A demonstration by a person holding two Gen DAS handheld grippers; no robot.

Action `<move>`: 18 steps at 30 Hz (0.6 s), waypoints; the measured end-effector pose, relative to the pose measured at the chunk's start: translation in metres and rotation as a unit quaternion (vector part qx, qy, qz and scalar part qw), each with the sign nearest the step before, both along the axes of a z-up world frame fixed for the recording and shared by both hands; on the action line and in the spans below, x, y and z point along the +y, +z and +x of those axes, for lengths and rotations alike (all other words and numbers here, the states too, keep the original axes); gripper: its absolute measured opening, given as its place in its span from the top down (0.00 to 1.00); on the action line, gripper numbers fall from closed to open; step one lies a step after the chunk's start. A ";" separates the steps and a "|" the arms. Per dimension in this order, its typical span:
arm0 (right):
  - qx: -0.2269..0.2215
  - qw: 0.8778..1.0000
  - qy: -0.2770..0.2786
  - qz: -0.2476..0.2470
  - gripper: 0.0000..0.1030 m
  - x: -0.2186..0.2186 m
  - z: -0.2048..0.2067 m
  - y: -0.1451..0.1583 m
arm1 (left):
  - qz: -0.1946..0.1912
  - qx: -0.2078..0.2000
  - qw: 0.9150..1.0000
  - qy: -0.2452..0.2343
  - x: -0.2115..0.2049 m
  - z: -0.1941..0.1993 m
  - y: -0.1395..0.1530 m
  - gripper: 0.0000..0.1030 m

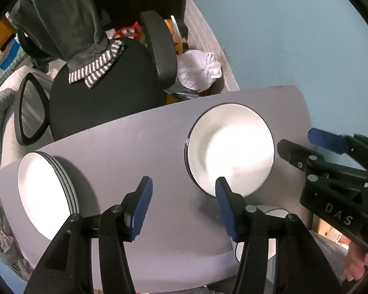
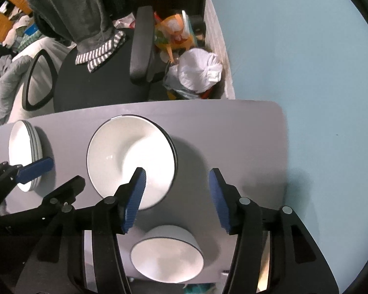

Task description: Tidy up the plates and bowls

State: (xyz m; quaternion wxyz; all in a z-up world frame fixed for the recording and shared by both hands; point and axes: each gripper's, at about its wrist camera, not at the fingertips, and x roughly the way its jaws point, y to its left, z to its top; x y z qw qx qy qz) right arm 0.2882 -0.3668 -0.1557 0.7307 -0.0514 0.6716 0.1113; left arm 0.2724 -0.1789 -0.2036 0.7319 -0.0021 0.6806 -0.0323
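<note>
Hidden: the bowl (image 2: 168, 257) near the tabletop's (image 2: 232, 132) front edge is partly covered by the right tool's (image 2: 177, 191) arms; in the left wrist view only a sliver of it shows; plate stack (image 1: 46, 196) cut by left tool's (image 1: 184, 205) finger
Tools: both spread wide, nothing between the pads; no earlier picture to compare
Rimmed plates (image 2: 131, 159): a black-edged stack mid-tabletop; right tool's left pad (image 2: 135, 201) overlaps its near rim, left tool's right pad (image 1: 224, 210) likewise; contact unclear
Plate stack: left of rimmed plates, at tabletop's left edge
Room: bare tabletop right of rimmed plates; office chair (image 1: 103, 93) beyond far edge
</note>
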 end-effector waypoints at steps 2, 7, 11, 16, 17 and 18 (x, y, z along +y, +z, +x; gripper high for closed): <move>-0.016 1.000 0.005 -0.010 0.43 0.000 -0.008 0.008 | -0.003 -0.006 1.000 -0.003 -0.001 -0.007 0.004 0.47; -0.035 0.999 0.010 -0.016 0.41 -0.001 -0.024 0.019 | -0.018 -0.017 1.000 -0.003 -0.003 -0.023 0.012 0.42; -0.040 0.999 0.007 -0.014 0.40 -0.003 -0.038 0.024 | -0.027 -0.021 0.999 -0.001 -0.003 -0.036 0.017 0.41; -0.040 0.999 -0.005 -0.008 0.37 -0.007 -0.052 0.026 | -0.028 -0.024 0.999 -0.003 -0.004 -0.052 0.019 0.41; -0.038 0.999 -0.008 -0.006 0.37 -0.008 -0.054 0.026 | -0.029 -0.024 0.999 -0.006 -0.004 -0.056 0.019 0.40; -0.037 0.999 -0.010 -0.005 0.37 -0.009 -0.058 0.026 | -0.030 -0.025 0.999 -0.008 -0.004 -0.059 0.019 0.40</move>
